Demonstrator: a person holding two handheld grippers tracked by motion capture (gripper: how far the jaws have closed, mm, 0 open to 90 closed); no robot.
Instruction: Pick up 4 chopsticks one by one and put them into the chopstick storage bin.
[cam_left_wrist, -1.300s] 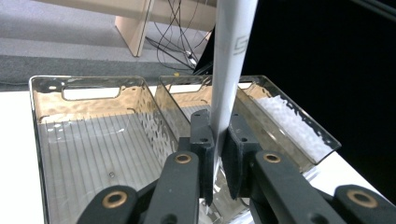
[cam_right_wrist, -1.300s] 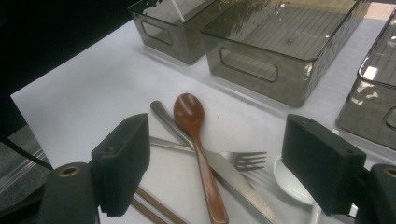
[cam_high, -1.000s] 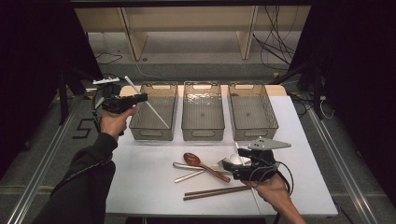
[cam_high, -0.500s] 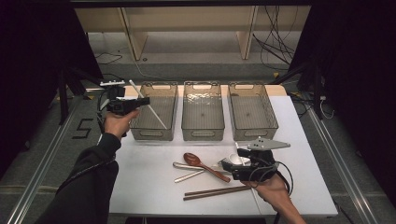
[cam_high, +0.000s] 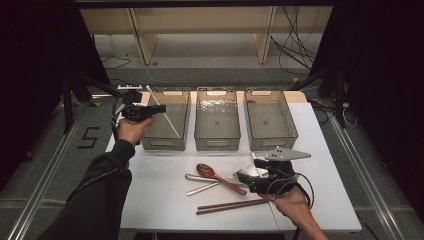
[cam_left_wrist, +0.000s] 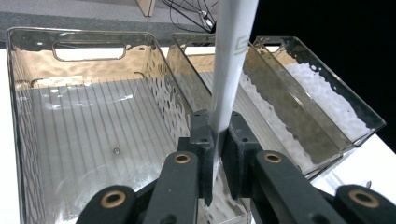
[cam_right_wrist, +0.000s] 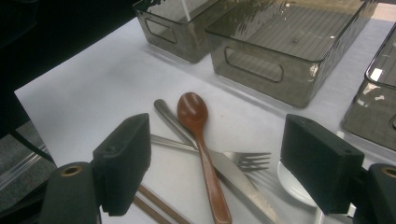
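Observation:
My left gripper (cam_high: 156, 110) is shut on a long white stick (cam_high: 168, 121), held slanting over the left clear bin (cam_high: 165, 143). In the left gripper view the stick (cam_left_wrist: 232, 56) rises steeply from between the closed pads (cam_left_wrist: 201, 140), above the ribbed floor of the bin (cam_left_wrist: 32, 121). My right gripper (cam_high: 246, 178) stands open low over a pile of cutlery at the front of the table. Its wide-set jaws frame a brown wooden spoon (cam_right_wrist: 201, 135), a metal fork (cam_right_wrist: 252, 161) and a white spoon (cam_right_wrist: 294, 184), gripping none of them.
Three clear bins stand in a row at the back; the middle bin (cam_high: 217, 142) and right bin (cam_high: 272, 142) look empty. A brown chopstick pair (cam_high: 232, 205) lies near the front edge of the white table (cam_high: 330, 200). Black floor surrounds it.
My left gripper has shifted slightly toward the left bin with the white stick still in it. The right gripper has stayed in place, open.

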